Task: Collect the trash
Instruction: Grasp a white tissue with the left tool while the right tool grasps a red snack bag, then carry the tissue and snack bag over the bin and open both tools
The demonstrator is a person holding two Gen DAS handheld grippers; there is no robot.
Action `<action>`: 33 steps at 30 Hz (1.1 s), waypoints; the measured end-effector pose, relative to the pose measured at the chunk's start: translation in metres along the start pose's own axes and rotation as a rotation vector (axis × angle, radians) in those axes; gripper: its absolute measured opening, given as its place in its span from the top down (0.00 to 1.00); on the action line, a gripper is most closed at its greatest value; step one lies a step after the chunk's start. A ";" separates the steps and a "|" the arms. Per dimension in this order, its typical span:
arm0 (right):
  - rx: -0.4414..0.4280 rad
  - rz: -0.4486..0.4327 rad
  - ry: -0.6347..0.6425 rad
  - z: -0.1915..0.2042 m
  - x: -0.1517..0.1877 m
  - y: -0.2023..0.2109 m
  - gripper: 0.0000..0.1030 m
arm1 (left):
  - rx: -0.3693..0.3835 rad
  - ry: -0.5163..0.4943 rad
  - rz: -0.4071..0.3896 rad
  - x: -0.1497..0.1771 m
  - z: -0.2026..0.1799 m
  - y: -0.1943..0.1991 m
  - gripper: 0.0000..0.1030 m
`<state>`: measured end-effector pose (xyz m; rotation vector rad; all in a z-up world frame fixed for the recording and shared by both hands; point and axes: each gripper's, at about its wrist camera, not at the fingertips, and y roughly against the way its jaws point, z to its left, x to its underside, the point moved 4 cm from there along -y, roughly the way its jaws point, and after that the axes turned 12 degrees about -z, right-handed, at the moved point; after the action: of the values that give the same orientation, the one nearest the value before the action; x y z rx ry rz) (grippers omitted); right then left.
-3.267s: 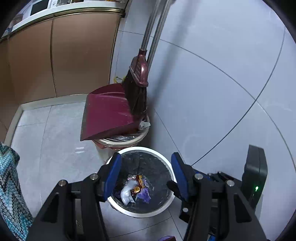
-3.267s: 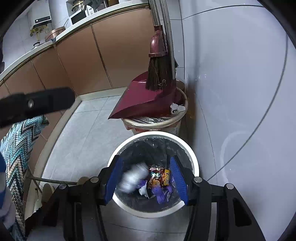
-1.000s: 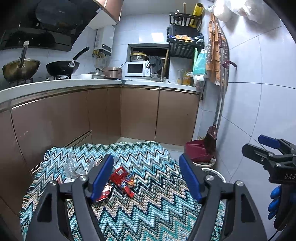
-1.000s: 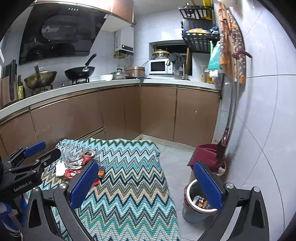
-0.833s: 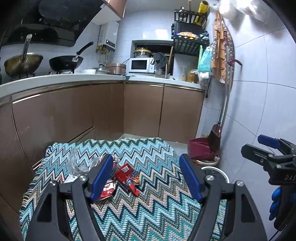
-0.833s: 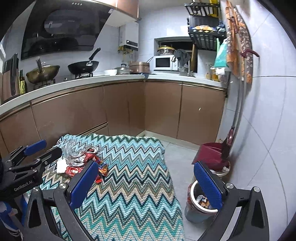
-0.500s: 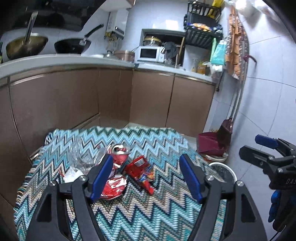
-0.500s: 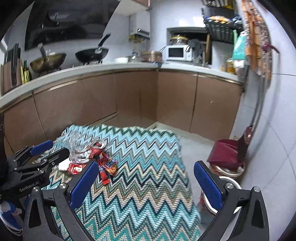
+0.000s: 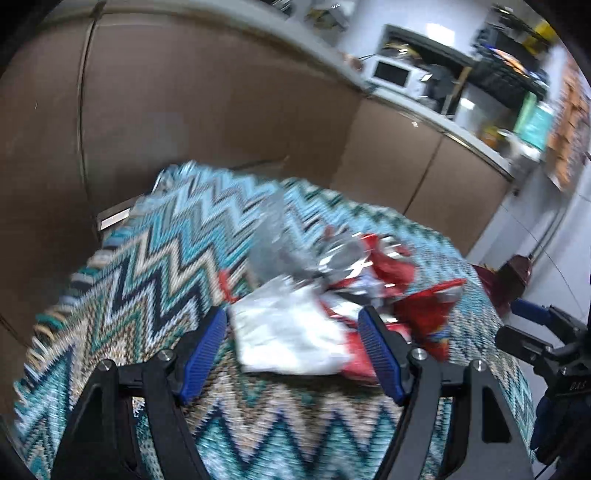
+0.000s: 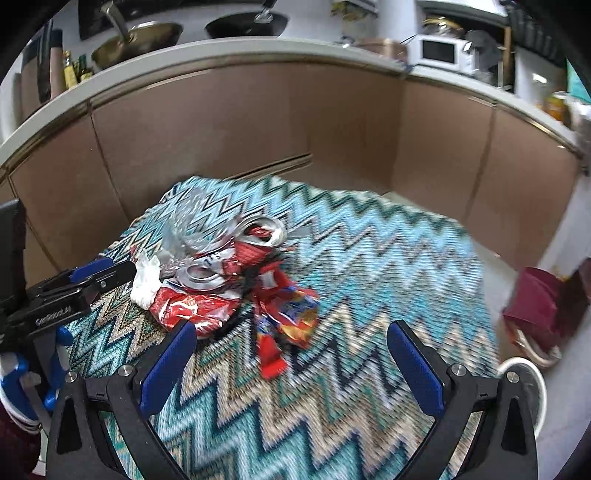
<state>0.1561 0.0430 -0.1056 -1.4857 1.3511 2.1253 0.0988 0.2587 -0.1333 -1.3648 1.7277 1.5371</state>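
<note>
Left gripper (image 9: pixel 291 350), left wrist view: jaws spread wide, nothing between the pads, which frame a white tissue (image 9: pixel 284 332) lying on a zigzag cloth (image 9: pixel 147 266). Beyond the tissue lies the trash pile: a clear plastic bag (image 9: pixel 267 236), crushed cans (image 9: pixel 343 258) and red wrappers (image 9: pixel 424 314) (motion blur hides any print on them). At right edge, the right gripper (image 9: pixel 532 332) shows from the side; its body bears letters that appear to read "DAS". Brown cabinets (image 9: pixel 207 110) stand behind the cloth, with a white microwave (image 9: pixel 395 74) on the counter.

Right gripper (image 10: pixel 291 354), right wrist view: jaws likewise wide apart and empty, aimed at the cloth (image 10: pixel 369 258) just short of the pile. The pile sits on the cloth's left part: tissue (image 10: pixel 146 284) at far left, a red wrapper (image 10: pixel 192 308) beside it, cans (image 10: pixel 258 230) behind, a multicoloured wrapper (image 10: pixel 291 314) nearest the pads. The left gripper (image 10: pixel 99 275), labelled "GenRobot.AI", reaches in from the left, tip next to the tissue. A white bin (image 10: pixel 532 380) rim and a maroon dustpan (image 10: pixel 535 299) lie on the floor at right. Woks (image 10: pixel 140 33) rest on the counter (image 10: pixel 221 48) above the cabinets (image 10: pixel 258 118).
</note>
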 end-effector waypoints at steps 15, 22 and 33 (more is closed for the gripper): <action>-0.097 0.093 -0.033 -0.013 0.007 -0.075 0.31 | 0.047 0.102 0.125 0.028 0.014 -0.020 0.54; -0.129 0.076 -0.048 -0.014 0.014 -0.061 0.63 | 0.051 0.131 0.125 0.033 0.021 -0.005 0.86; -0.154 -0.013 -0.081 -0.023 0.023 0.013 0.77 | 0.066 0.100 0.069 0.022 0.015 0.052 0.92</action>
<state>0.1521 0.0113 -0.1189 -1.4407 1.1707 2.3005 0.0406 0.2590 -0.1313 -1.3834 1.8874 1.4563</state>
